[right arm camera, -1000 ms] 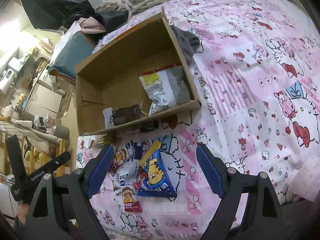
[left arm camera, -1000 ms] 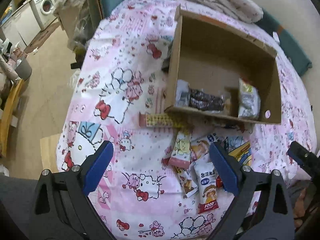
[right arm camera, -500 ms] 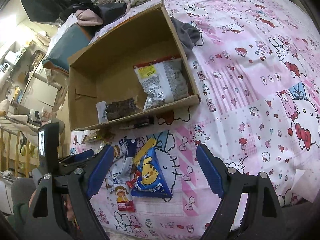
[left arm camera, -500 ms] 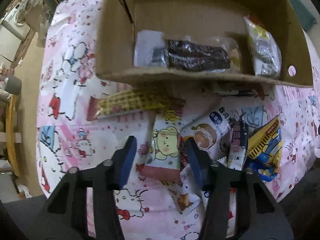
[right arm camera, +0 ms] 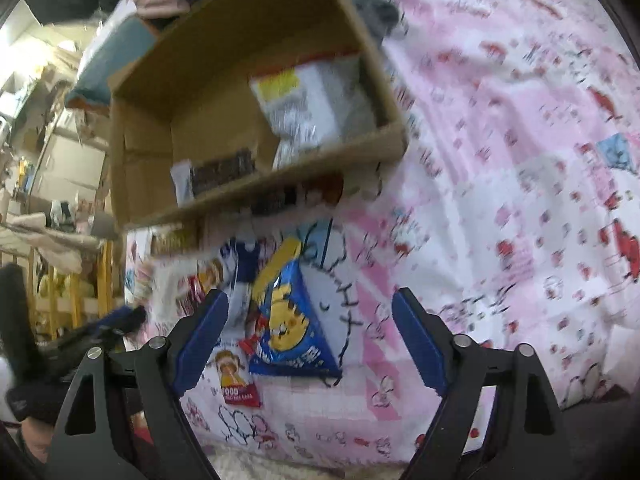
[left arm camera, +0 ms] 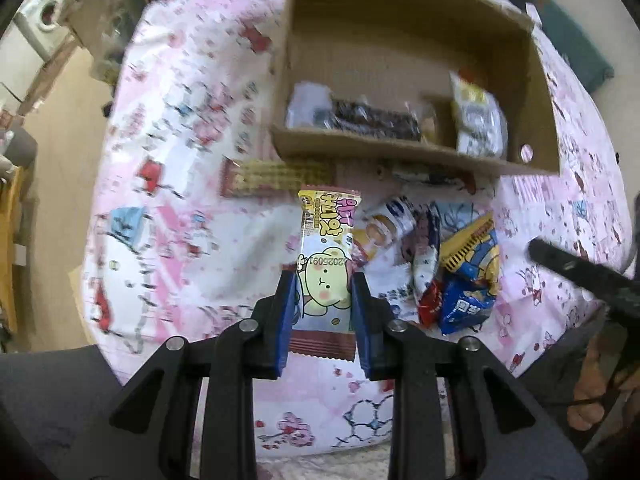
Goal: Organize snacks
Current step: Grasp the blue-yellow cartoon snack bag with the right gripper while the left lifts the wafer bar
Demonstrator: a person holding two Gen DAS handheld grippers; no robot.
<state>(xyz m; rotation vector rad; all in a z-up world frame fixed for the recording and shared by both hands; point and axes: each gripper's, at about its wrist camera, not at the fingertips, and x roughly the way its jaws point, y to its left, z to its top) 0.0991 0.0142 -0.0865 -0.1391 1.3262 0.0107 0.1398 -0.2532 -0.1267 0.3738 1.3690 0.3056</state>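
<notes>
Snacks lie in a little heap on a bed with a pink cartoon-cat sheet (left arm camera: 192, 240).

Nearest in the left view, the left claw (left arm camera: 323, 280) is clamped on a snack pack with a yellow bear (left arm camera: 326, 256). Its two blue pads press the sides of the pack, one on each side. The pack stands up between them, with its brown bottom edge low and its pink letters at the top. It looks sharp while the sheet behind it is blurry.

Nearest in the right view, the right claw (right arm camera: 310, 306) hangs over the heap with its blue pads wide apart. The jaws have just been closing a bit, and nothing is pinched between them. Under the gap lies a blue three-cornered bag with a yellow face (right arm camera: 286, 328). Just left of that bag are a small pack with a red bottom edge (right arm camera: 236, 376) and more wrappers, too blurry to name.

A bit farther, a long waffle-print bar (left arm camera: 276, 178) lies flat on the sheet, just in front of the box.

Farther still is a brown cardboard box (left arm camera: 404, 156) with an open top. Inside, against its near wall, a dark brown bar (left arm camera: 372, 120) lies on its side. A silver bag with a yellow label (left arm camera: 478, 120) sits by the right wall.

Behind the box, a teal cushion (left arm camera: 560, 40) lies on the bed. At the far left, there is a tan floor (left arm camera: 60, 128).
</notes>
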